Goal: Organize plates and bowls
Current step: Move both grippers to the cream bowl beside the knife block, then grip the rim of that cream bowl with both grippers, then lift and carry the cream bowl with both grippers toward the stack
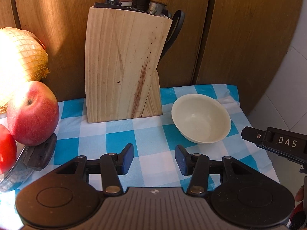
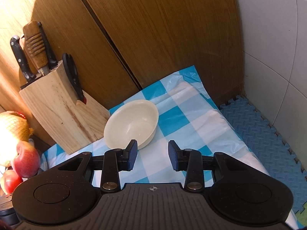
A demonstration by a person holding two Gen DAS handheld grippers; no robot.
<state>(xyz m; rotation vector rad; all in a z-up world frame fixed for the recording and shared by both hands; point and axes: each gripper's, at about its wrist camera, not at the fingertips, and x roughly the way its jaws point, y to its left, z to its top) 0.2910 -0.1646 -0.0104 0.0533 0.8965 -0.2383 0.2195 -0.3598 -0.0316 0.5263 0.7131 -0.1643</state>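
A cream bowl stands upright and empty on the blue-and-white checked cloth, right of a wooden knife block. My left gripper is open and empty, short of the bowl and to its left. In the right wrist view the bowl sits just ahead and left of my right gripper, which is open and empty; its left fingertip is close to the bowl's near rim. The right gripper's body shows at the right edge of the left wrist view.
The knife block holds several knives and black scissors. An apple, a netted pomelo and a red fruit crowd the left. Wooden cabinet doors stand behind. Blue foam mat lies off the cloth's right edge.
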